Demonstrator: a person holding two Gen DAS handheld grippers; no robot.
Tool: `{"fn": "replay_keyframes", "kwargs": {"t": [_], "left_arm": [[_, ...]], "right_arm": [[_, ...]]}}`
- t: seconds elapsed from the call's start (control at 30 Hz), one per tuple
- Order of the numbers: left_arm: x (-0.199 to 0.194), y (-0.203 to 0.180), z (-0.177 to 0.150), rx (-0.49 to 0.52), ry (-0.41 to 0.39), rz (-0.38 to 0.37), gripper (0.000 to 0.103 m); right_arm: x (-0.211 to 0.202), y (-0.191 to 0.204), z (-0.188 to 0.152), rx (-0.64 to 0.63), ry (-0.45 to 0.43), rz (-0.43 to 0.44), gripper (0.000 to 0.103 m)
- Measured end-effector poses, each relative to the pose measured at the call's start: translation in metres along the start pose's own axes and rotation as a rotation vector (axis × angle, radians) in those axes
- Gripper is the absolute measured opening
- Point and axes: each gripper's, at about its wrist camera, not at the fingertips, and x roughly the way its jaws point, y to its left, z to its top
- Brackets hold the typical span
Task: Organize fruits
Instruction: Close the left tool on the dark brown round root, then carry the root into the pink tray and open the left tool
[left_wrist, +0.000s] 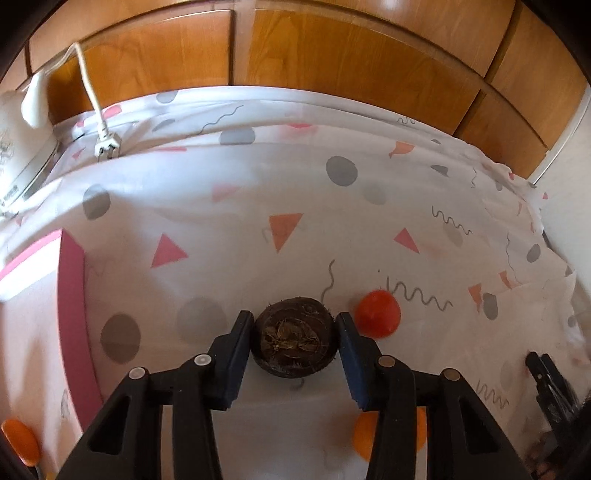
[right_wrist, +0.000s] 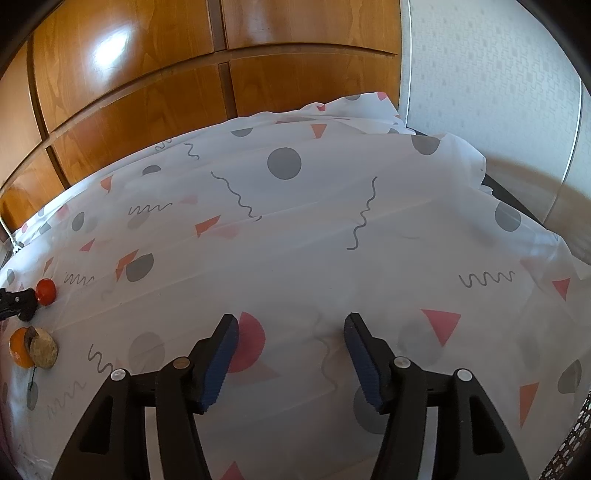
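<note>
A dark brown, hairy round fruit (left_wrist: 294, 338) lies on the patterned cloth, and my left gripper (left_wrist: 295, 321) is shut on it, a blue pad against each side. A red tomato (left_wrist: 378, 313) sits just right of it, and an orange fruit (left_wrist: 364, 435) is partly hidden under the right finger. In the right wrist view my right gripper (right_wrist: 291, 325) stands open over bare cloth with nothing between its fingers. Far left there are the tomato (right_wrist: 46, 291), an orange fruit (right_wrist: 18, 350) and a tan fruit (right_wrist: 44, 350) leaning on it.
A pink-rimmed box (left_wrist: 72, 314) stands at the left, with another orange fruit (left_wrist: 20, 441) near it. A white iron (left_wrist: 22, 147) and its plug (left_wrist: 107, 146) lie at the back left. Wooden cabinet doors (right_wrist: 147, 110) rise behind the table. A mesh basket (right_wrist: 572, 443) shows at the bottom right.
</note>
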Motion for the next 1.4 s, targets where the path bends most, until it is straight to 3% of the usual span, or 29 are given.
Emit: {"fn": "replay_keyframes", "kwargs": {"t": [0.33, 0.77, 1.4], "left_arm": [[-0.04, 0.016, -0.032, -0.06, -0.027, -0.009, 0.046], [-0.11, 0.041, -0.066, -0.127, -0.142, -0.006, 0.046], [-0.17, 0.133, -0.134, -0.323, -0.205, 0.059, 0.046]], "right_arm": [[0.0, 0.001, 0.0, -0.007, 0.0, -0.005, 0.062], [0.0, 0.002, 0.0, -0.014, -0.001, -0.01, 0.062], [-0.001, 0.002, -0.001, -0.04, -0.001, -0.028, 0.062]]}}
